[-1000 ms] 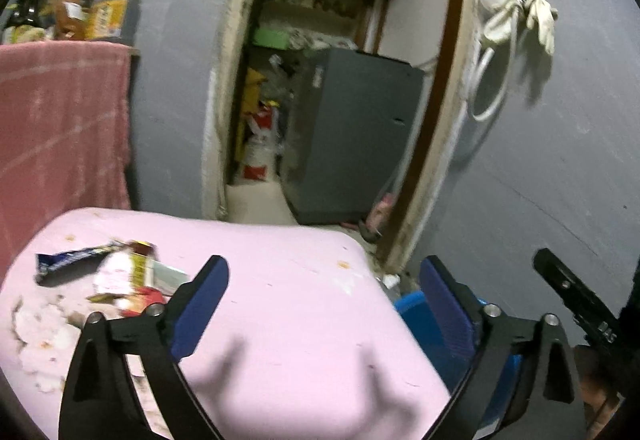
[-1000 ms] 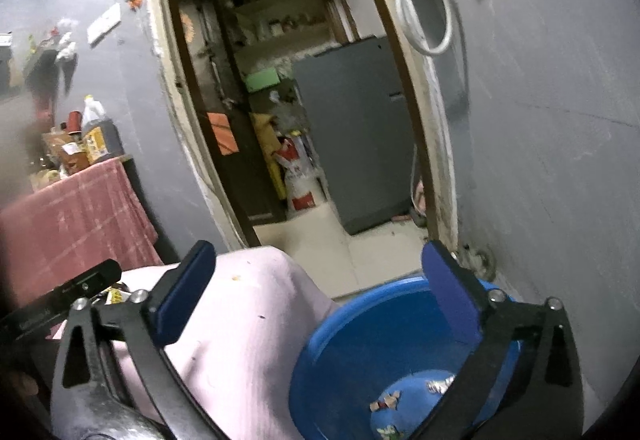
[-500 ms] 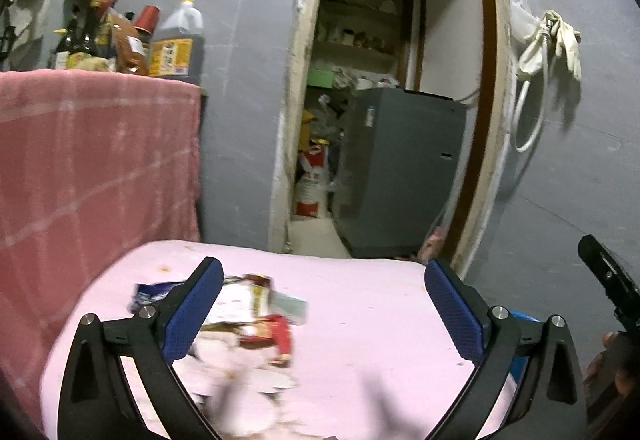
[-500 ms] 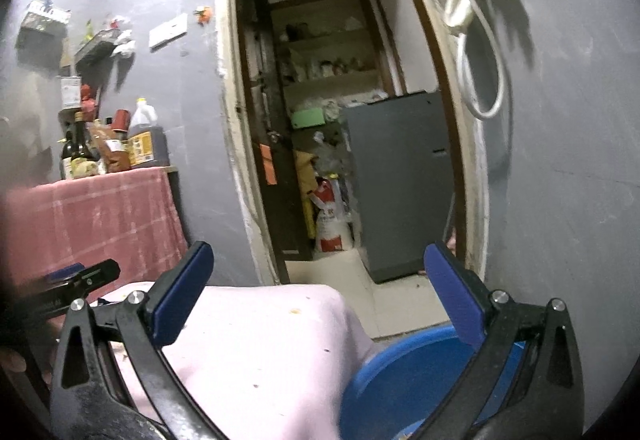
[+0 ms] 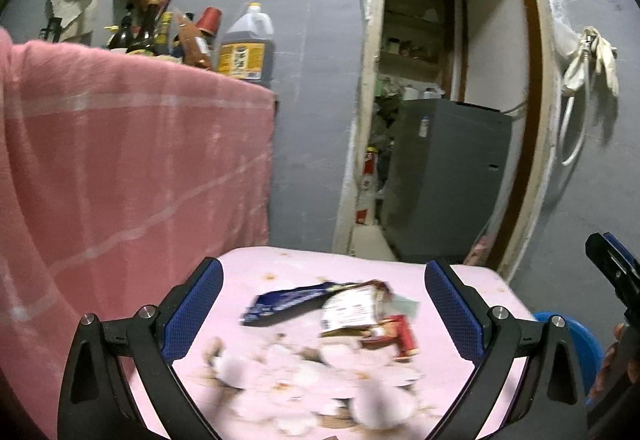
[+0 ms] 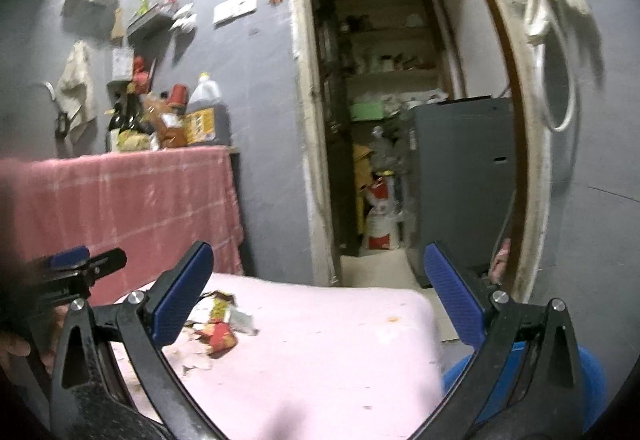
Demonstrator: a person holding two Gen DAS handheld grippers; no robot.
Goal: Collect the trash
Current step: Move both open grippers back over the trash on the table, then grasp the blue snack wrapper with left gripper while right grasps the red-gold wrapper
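— On the pink counter (image 5: pixel 280 264), what's lying there?
— Crumpled wrappers (image 5: pixel 360 310), blue, white and red, over pale scraps.
— The tools?
— Left tool (image 5: pixel 324 314) and right tool (image 6: pixel 316 300) are both gaping wide, holding nothing.

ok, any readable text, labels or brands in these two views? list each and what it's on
None can be read.
Oil jug yellow label: print blurred.
Dark blue wrapper on the pink table: motion-blurred.
White packet: print too small.
Red-and-white sack in the doorway: markings unreadable.
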